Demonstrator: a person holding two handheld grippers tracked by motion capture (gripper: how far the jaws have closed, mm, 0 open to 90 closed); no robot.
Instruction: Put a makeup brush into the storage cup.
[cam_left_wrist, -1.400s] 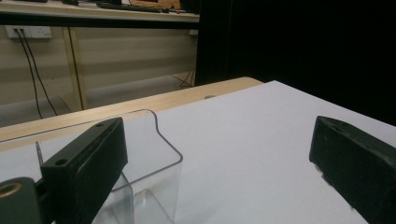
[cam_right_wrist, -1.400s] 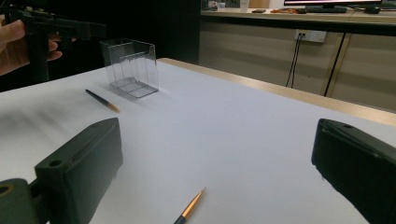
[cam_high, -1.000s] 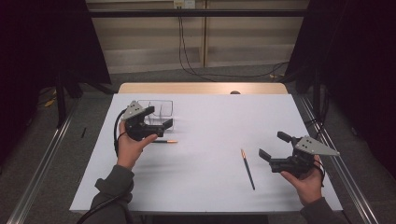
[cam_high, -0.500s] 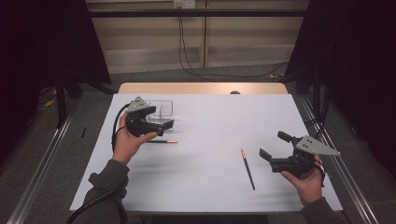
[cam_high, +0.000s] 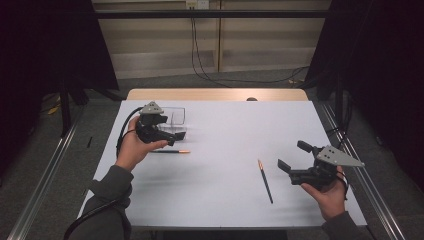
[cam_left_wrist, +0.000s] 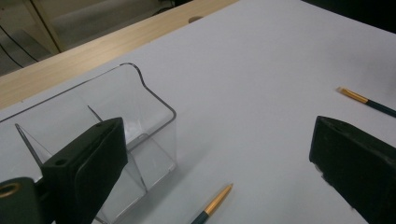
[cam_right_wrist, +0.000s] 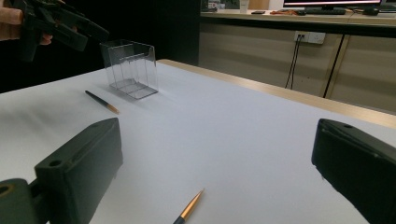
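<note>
Left claw (cam_high: 167, 131) gapes empty above clear box (cam_high: 172, 118); near pen (cam_high: 170, 151) lies just beside on white worktop (cam_high: 225, 130). Second pen (cam_high: 265, 181) rests near right claw (cam_high: 295, 156), also open, holding nothing.

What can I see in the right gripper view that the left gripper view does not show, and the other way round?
The right gripper view alone shows the left gripper held above the table, a wall socket with cables, and a monitor's lower edge. The left gripper view alone looks down into the clear holder's dividers and shows a dark knot in the wooden table edge. Both show the clear holder, two gold-tipped pencils on the white surface, and open jaws.
</note>
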